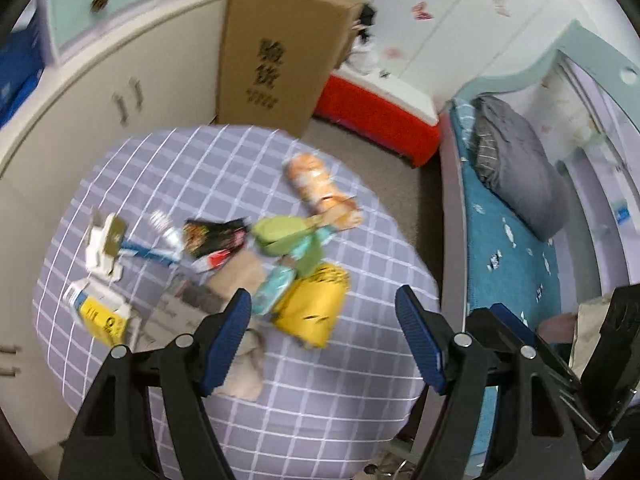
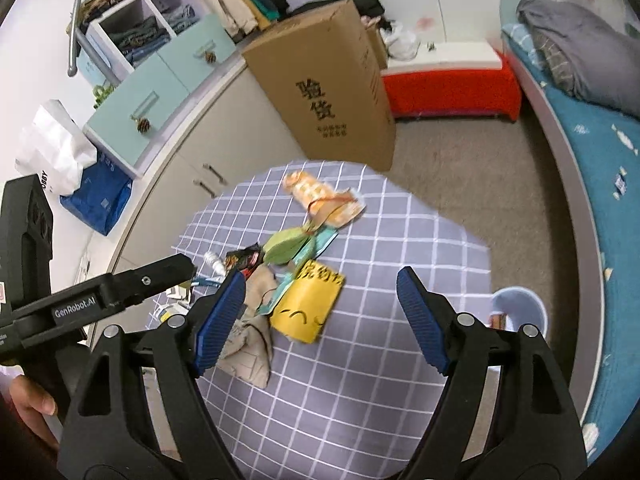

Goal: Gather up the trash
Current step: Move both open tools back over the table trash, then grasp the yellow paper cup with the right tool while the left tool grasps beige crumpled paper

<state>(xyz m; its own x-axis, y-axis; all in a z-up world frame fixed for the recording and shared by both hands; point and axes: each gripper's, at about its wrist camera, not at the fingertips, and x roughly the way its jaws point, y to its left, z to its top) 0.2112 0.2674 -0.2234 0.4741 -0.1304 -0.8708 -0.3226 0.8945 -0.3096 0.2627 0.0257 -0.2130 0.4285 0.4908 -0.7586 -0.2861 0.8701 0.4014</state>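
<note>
Now the left tongs (image 1: 323, 312) are hanging released over the checked desk (image 1: 320, 400), gripping nothing. Trash is lying across it, from a yellow tube (image 1: 96, 312) to a yellow packet (image 2: 306, 306), while the right tongs (image 2: 321, 298) are gaping, empty, beside a bin (image 2: 520, 312).

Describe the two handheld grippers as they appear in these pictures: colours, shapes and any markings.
Both are alike. The left gripper and the right gripper each have two angular black plastic arms with triangular cut-outs and silver pivot pins. The fingers carry ribbed blue pads. Seen from the right wrist view, the left gripper's black body bears white "GenRobot.AI" lettering. No cables show.
</note>
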